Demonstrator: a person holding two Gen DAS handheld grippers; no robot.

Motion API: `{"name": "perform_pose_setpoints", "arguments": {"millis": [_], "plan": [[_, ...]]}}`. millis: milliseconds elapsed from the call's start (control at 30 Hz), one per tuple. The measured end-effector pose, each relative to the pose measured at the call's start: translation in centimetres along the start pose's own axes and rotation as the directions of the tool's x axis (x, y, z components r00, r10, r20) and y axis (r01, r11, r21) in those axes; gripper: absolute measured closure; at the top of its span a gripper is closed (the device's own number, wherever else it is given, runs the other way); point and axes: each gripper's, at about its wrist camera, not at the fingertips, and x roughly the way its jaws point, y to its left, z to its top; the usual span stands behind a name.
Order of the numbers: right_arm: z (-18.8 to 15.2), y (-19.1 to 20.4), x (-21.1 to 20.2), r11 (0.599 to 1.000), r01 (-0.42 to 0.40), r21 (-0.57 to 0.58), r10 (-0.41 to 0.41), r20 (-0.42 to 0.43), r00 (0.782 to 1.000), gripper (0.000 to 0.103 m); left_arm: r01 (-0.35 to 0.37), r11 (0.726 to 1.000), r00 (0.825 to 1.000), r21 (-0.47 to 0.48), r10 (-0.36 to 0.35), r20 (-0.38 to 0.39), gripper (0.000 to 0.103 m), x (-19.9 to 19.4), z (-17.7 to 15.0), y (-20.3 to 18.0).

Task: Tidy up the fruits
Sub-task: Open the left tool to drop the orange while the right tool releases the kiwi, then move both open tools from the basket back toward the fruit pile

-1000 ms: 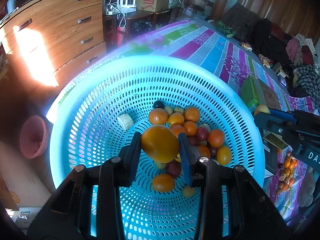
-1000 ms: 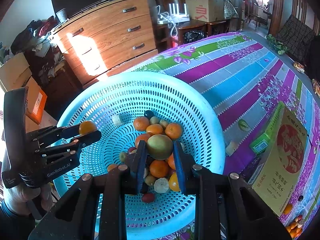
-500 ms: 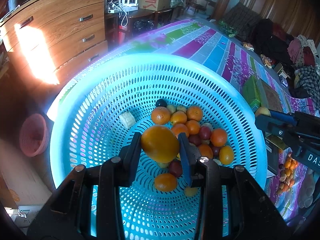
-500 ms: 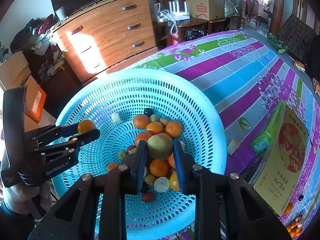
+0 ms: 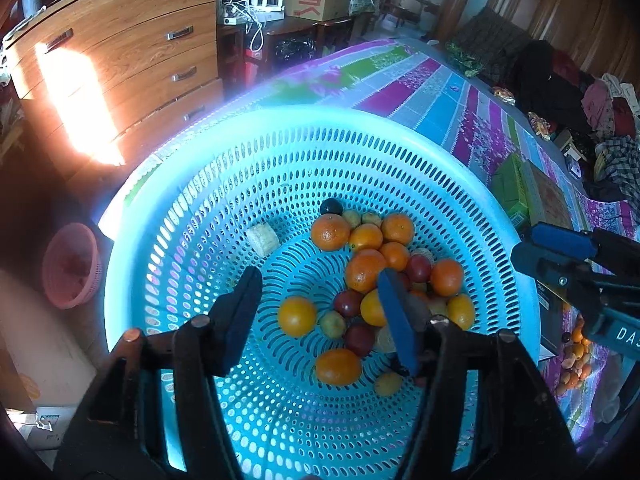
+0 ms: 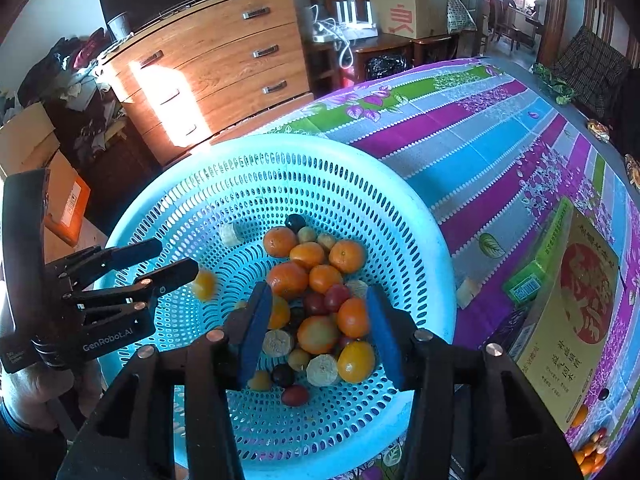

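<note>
A big light-blue perforated basket (image 5: 208, 208) (image 6: 400, 208) holds a pile of oranges (image 5: 363, 270) (image 6: 318, 278), dark red plums and small green-yellow fruits. My left gripper (image 5: 320, 312) is open and empty above the basket; an orange (image 5: 297, 316) lies on the basket floor below it. In the right wrist view the left gripper (image 6: 172, 262) shows at the left rim with a blurred orange (image 6: 204, 285) falling beside its tips. My right gripper (image 6: 316, 332) is open and empty above the pile; a yellowish fruit (image 6: 318, 335) lies between its fingers on the pile.
The basket stands on a striped purple, blue and green tablecloth (image 6: 480, 140). A yellow and green box (image 6: 576, 296) lies right of the basket. More small fruits (image 5: 572, 356) lie on the table at the right. A wooden dresser (image 6: 208, 64) stands behind.
Both grippers have opened. The left one let go of its orange and the right one let go of its yellowish fruit; both fruits dropped into the basket.
</note>
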Motion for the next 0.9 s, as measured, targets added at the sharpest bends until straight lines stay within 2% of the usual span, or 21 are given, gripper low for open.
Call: {"name": "perform_pose_setpoints", "arguments": {"millis": [133,267,333,567,600,667,800,900], "plan": [[0.1,0.0,0.1,1.000,0.002,0.005,-0.002,0.000,1.000,0.049,-0.005,1.000,1.000,0.002,0.005,-0.002,0.035,0.1,0.0,0.0],[0.1,-0.1,0.0,1.000,0.005,0.007,-0.005,0.009,1.000,0.040,-0.019,1.000,1.000,0.002,0.019,0.001,0.027,0.2,-0.2,-0.1],[0.0,0.0,-0.1,1.000,0.006,0.007,-0.006,0.017,1.000,0.039,-0.025,1.000,1.000,0.000,0.025,0.006,0.021,0.2,-0.2,-0.1],[-0.3,0.2,-0.6,1.000,0.016,0.002,-0.016,0.038,0.999,0.036,-0.043,0.999,0.999,-0.012,0.043,0.022,0.019,-0.1,-0.2,-0.1],[-0.4,0.3,-0.8,1.000,0.021,0.000,-0.021,0.042,0.999,0.034,-0.045,0.999,0.999,-0.014,0.045,0.023,0.018,-0.1,-0.3,-0.1],[-0.7,0.2,-1.4,0.999,0.042,-0.001,-0.042,0.065,0.997,0.019,-0.051,0.999,0.998,-0.017,0.052,0.029,0.018,-0.3,-0.4,-0.1],[-1.6,-0.4,-3.4,0.998,0.068,0.006,-0.068,0.130,0.989,0.018,-0.064,0.998,0.997,-0.018,0.065,0.038,0.018,-0.6,-0.5,-0.3],[-2.4,-0.9,-5.3,0.997,0.077,0.027,-0.081,0.180,0.980,0.012,-0.078,0.997,0.995,-0.019,0.078,0.056,0.014,-1.1,-0.7,-0.6]]}}
